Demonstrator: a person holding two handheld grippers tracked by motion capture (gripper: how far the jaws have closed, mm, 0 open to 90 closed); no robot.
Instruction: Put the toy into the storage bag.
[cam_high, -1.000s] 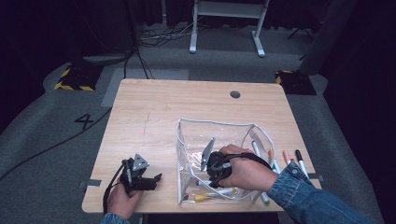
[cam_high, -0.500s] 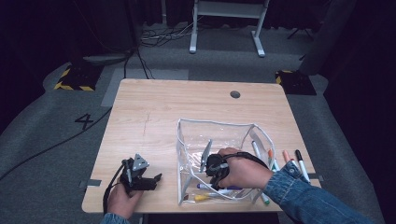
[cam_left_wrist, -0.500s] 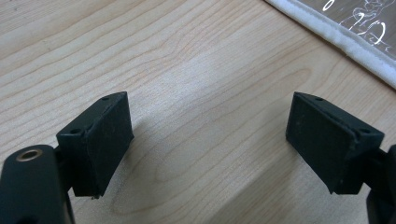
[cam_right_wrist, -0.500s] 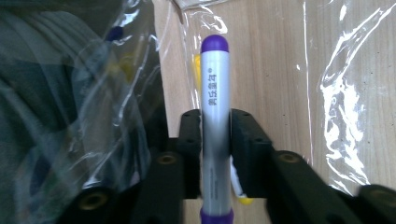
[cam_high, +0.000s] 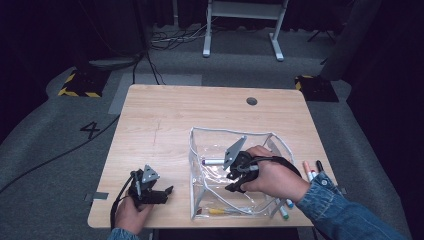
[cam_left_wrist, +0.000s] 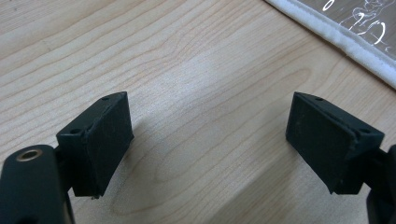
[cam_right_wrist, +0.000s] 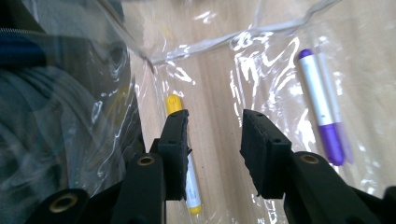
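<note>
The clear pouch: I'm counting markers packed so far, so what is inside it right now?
Inside the clear pouch lie a purple marker and a yellow marker, with the right gripper open above them. The hand and glare cover part of the bottom, so more could be hidden.

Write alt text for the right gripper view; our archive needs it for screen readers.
The right gripper hangs open inside a clear plastic pouch. A yellow marker lies partly behind one jaw, a purple marker off to the side.
</note>
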